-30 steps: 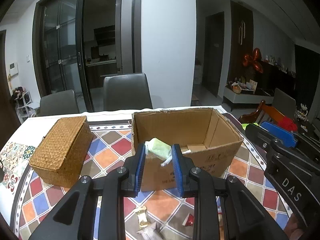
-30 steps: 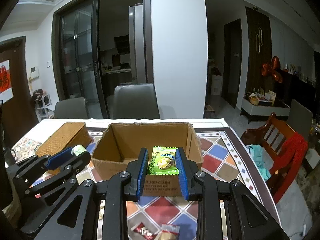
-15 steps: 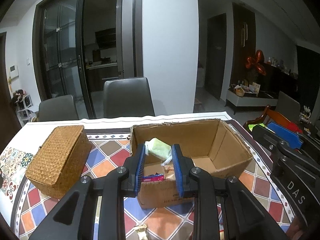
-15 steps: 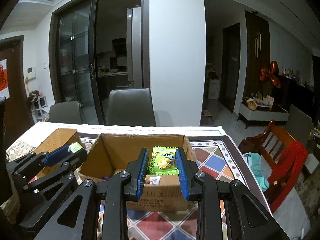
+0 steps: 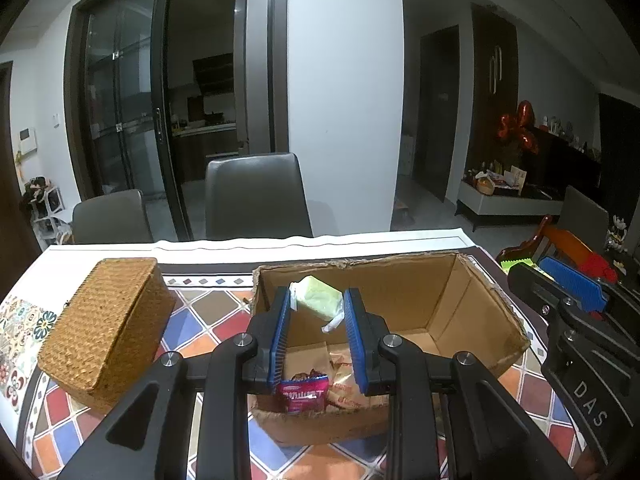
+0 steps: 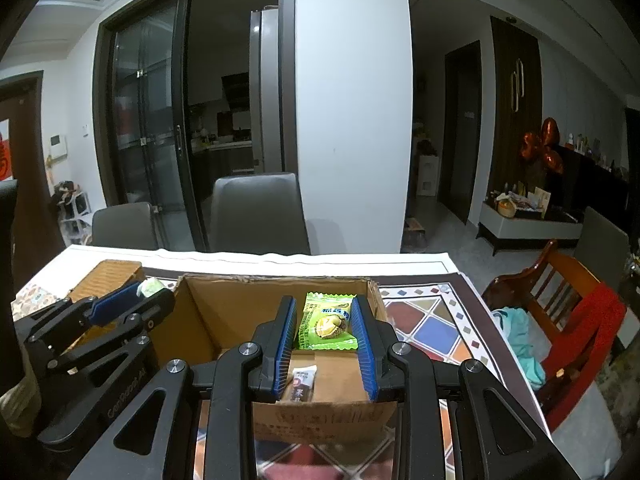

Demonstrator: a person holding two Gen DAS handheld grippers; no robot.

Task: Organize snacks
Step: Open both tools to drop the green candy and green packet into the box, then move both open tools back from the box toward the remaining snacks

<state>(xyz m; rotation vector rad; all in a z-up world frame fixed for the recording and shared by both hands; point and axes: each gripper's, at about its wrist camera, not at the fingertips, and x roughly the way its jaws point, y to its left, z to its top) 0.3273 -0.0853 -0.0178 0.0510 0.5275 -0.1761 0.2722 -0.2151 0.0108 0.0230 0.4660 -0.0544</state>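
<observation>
Left wrist view. Our left gripper (image 5: 317, 314) pinches a pale green wrapped snack (image 5: 318, 303) between its blue pads. A second ago the cardboard box (image 5: 472, 300) lay ahead of the fingers and only its front wall and far side showed; now the fingers stand over its open top and the floor is visible, with a red packet (image 5: 303, 391) and tan wrappers (image 5: 348, 384) already lying inside. The grip has not altered. The wicker box (image 5: 106, 326) sits just beside the carton on the patterned tablecloth (image 5: 192, 320), untouched.

Right wrist view. Our right gripper (image 6: 325, 328) is pressed onto a bright green durian candy packet (image 6: 326, 325), held upright between the pads. The carton has likewise drawn in under this gripper compared with a second ago, and a small dark-labelled packet (image 6: 301, 383) is now visible on the box floor below. The other gripper appears at the left edge, over the same box.

Consequence for the task: we judge both snacks to be positioned above the container, so the transport phase is nearly complete. The remaining step is release; neither snack is yet deposited.
</observation>
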